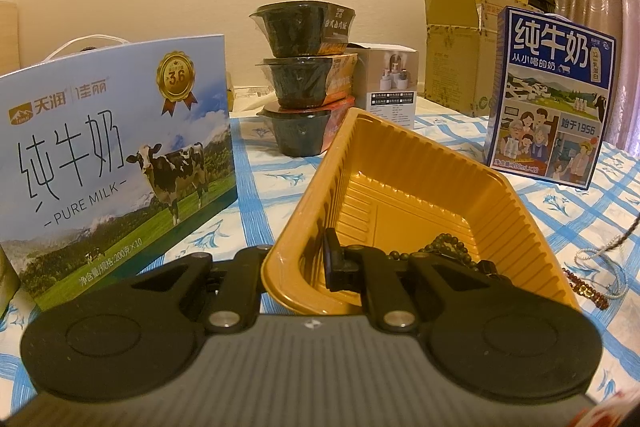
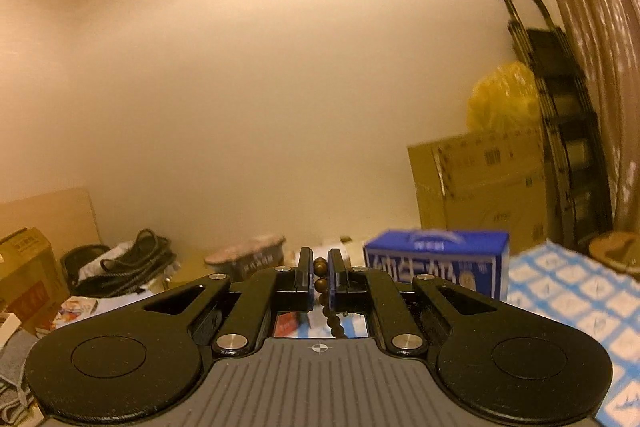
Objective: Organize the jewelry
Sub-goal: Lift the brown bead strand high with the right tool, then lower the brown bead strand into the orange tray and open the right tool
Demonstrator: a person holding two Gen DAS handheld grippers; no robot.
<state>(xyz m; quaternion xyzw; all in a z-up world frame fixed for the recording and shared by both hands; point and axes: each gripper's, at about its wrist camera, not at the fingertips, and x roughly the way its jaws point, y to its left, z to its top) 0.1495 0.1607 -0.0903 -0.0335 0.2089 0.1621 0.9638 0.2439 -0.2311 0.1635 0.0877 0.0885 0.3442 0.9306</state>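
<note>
A gold plastic tray (image 1: 404,187) is tilted up off the table. My left gripper (image 1: 316,259) is shut on its near left wall, one finger inside and one outside. A dark bead strand (image 1: 444,247) lies in the tray's near corner. More jewelry lies on the cloth to the right: a red-brown bead bracelet (image 1: 584,287) and a pale thin chain (image 1: 604,263). In the right wrist view my right gripper (image 2: 320,279) is raised and shut on a brown bead strand (image 2: 322,285) that hangs down between the fingers.
A blue-checked tablecloth (image 1: 272,187) covers the table. A large milk carton box (image 1: 116,163) stands at left, stacked black bowls (image 1: 304,83) at the back, a blue milk box (image 1: 552,95) at right, with cardboard boxes (image 1: 456,47) behind.
</note>
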